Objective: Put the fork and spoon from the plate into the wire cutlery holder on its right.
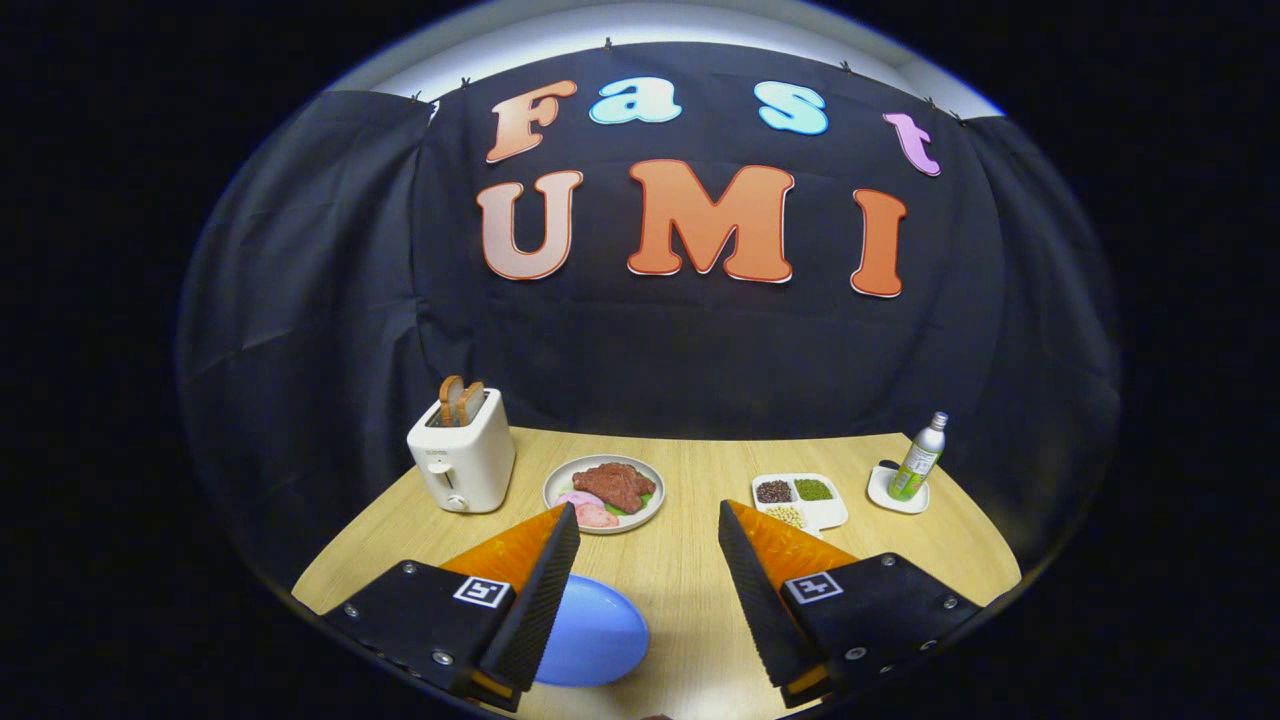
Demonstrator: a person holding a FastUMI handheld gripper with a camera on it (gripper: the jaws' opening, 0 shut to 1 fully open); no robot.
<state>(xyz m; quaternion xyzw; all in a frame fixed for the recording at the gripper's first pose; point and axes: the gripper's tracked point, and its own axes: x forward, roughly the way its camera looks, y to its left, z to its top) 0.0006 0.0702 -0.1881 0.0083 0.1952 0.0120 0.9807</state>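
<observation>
Here the tool (648,520) hung above the near edge of a pale wooden worktop (690,580), tilted down and forward, its two ribbed black fingers (545,600) spread wide apart and released, with nothing between them but bare wood. Each finger carried an orange outer face and a black block bearing a square printed marker.

A blue plate (590,632) lay just under and beside the left finger, which hid part of its rim; the visible part of the plate showed neither fork nor spoon, and whether any cutlery lay on the covered part could not be told.

Beyond the fingertips, a round grey plate (557,478) held a slab of brown meat (614,485) with pink slices and green leaves at its side. To the left of it stood a white toaster (464,458) with two slices of toast (460,400) upright in its slots. To the right of the grey plate, just past the right finger's tip, sat a white divided tray (830,515) with dark, green and pale grains in separate compartments. Farther right, a silver bottle (918,458) with a green label stood upright on a small white dish (885,497) near the worktop's far corner. Black cloth closed off the booth behind the worktop.
</observation>
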